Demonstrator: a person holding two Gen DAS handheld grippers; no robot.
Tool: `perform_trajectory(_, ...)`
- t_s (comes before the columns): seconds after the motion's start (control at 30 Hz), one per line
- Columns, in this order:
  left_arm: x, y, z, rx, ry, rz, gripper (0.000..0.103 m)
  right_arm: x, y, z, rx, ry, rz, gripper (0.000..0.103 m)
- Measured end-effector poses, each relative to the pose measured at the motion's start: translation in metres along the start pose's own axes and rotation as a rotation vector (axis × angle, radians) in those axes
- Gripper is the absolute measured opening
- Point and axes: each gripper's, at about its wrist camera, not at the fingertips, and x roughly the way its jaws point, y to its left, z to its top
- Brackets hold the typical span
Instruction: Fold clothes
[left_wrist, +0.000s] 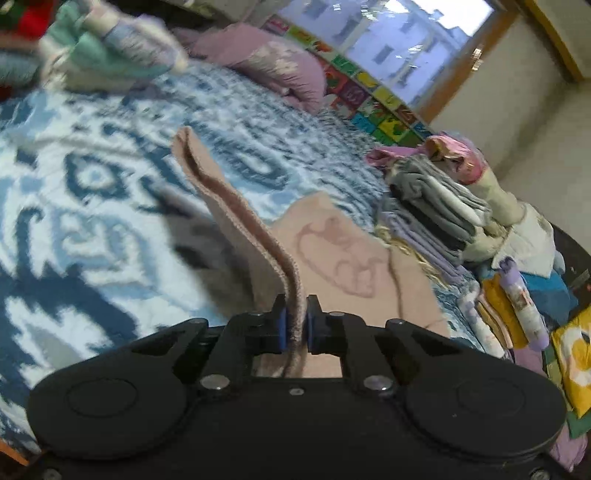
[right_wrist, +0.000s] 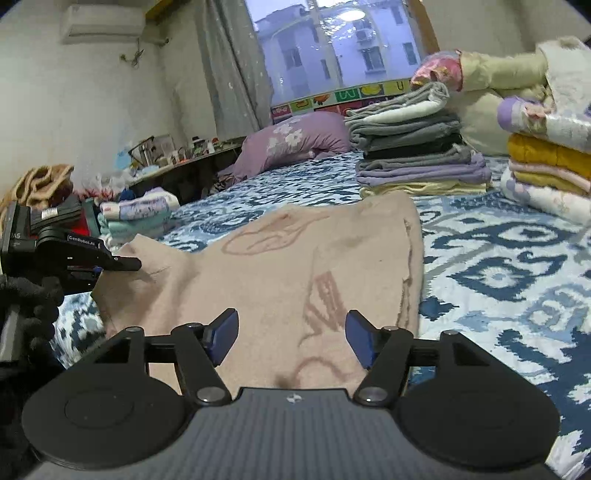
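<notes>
Stacks of folded clothes already line the bed's far edge, while the pink garment, apparently only half folded, lies mid-bed, its hem pinched in the left gripper, the right gripper spread empty above it.

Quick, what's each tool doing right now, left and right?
Left tool: closed on the edge of the pink garment, lifting it.
Right tool: open, holding nothing, jaws apart above the pink garment.

Folded stacks right (bedspread bare)
</notes>
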Motion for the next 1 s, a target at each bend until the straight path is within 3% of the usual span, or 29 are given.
perform_trajectory(0.33, 0.013, -0.077, -0.017, 0.219, -0.005, -0.095, 0.005, -0.005, -0.024, 0.002, 0.152, -0.008, 0.025, 0.067)
perform_trajectory(0.57, 0.033, -0.131, -0.053, 0.474, 0.058, -0.117, 0.005, -0.01, -0.042, -0.001, 0.241, -0.022, 0.008, 0.068)
perform_trajectory(0.83, 0.051, -0.169, -0.095, 0.691, 0.136, -0.159, 0.005, -0.015, -0.06, -0.002, 0.318, -0.031, -0.004, 0.069)
perform_trajectory(1.0, 0.055, -0.175, -0.109, 0.743, 0.171, -0.167, 0.004, -0.015, -0.067, -0.002, 0.362, -0.033, -0.003, 0.07)
